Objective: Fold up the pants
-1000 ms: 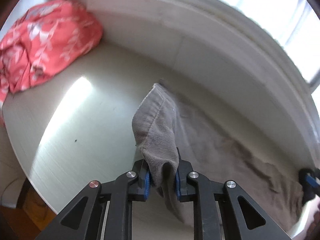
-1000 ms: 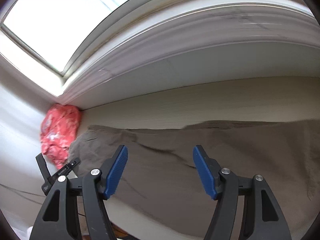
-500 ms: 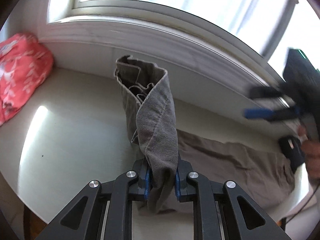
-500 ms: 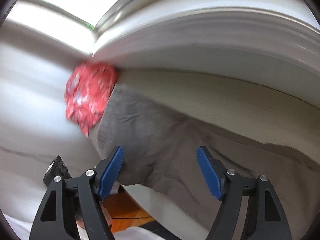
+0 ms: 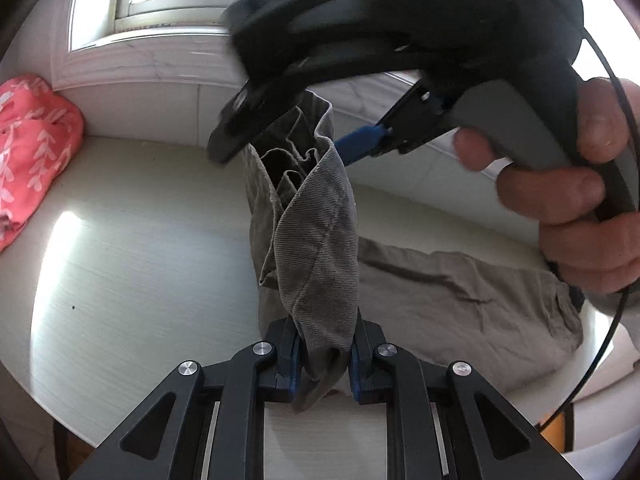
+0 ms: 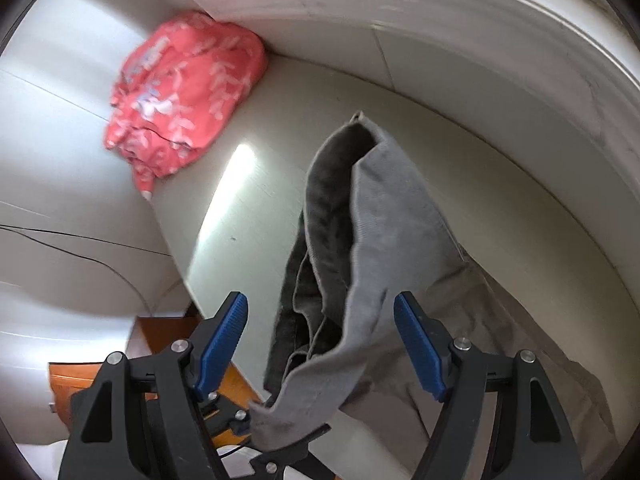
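Grey-brown corduroy pants (image 5: 320,240) lie on a white table (image 5: 120,260). My left gripper (image 5: 323,356) is shut on one end of the pants and holds it up off the table; the rest (image 5: 460,292) trails flat to the right. My right gripper (image 6: 320,340) is open, its blue pads either side of the lifted pants end (image 6: 372,240), not touching it. In the left wrist view the right gripper (image 5: 320,136) hangs just above the raised cloth, held by a hand (image 5: 580,184).
A crumpled red floral garment (image 5: 32,148) lies in the table's back left corner (image 6: 188,92). A white window sill and wall (image 5: 160,72) run along the far edge. The table's near edge drops to an orange-brown floor (image 6: 160,332).
My left gripper has lifted the pants end higher. My right gripper has swung left from the flat pants to straddle the raised end, still open.
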Motion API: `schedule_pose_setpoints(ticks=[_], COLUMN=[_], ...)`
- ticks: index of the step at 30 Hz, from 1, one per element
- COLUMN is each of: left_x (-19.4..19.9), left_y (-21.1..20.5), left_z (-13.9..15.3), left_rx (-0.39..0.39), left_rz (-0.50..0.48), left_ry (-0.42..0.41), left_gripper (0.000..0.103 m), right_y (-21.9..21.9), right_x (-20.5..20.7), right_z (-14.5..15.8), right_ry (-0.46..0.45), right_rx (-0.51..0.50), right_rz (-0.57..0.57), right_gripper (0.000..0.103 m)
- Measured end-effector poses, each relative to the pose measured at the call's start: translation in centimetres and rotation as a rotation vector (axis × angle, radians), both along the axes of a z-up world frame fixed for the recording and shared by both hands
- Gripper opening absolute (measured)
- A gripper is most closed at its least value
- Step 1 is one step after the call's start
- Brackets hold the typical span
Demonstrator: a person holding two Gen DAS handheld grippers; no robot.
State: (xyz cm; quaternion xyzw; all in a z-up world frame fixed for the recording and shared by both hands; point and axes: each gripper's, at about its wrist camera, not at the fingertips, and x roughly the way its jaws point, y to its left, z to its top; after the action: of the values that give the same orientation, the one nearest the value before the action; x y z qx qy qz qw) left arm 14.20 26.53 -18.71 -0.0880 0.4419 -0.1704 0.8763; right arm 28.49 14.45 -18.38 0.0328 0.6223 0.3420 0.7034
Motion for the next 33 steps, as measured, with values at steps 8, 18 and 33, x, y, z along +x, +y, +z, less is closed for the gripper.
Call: schedule_pose_setpoints(ticks=[8,18,33], left_x=[-0.3,0.1,3.7], left_y=[-0.3,1.2,-4.2], left_z=[0.4,1.3,0.8], left_rx=[-0.033,-0.172,0.001], left_rz=[-0.067,-0.087,-0.173], left_ry=[0.009,0.057,0.045], left_gripper=[0.017,0.102,0.102], right_y=[-1.2,-11.6,-23.8], right_x=[-0.2,-3.1,-8.6], right_z=[-1.2,-2.4,-4.7], right_ry=[0.016,0.066,0.129], right_rx=[-0.028,0.059,0.148], right_rz=[-0.057,-0.284,-0.568], right_gripper=[0.019,0.012,0.012])
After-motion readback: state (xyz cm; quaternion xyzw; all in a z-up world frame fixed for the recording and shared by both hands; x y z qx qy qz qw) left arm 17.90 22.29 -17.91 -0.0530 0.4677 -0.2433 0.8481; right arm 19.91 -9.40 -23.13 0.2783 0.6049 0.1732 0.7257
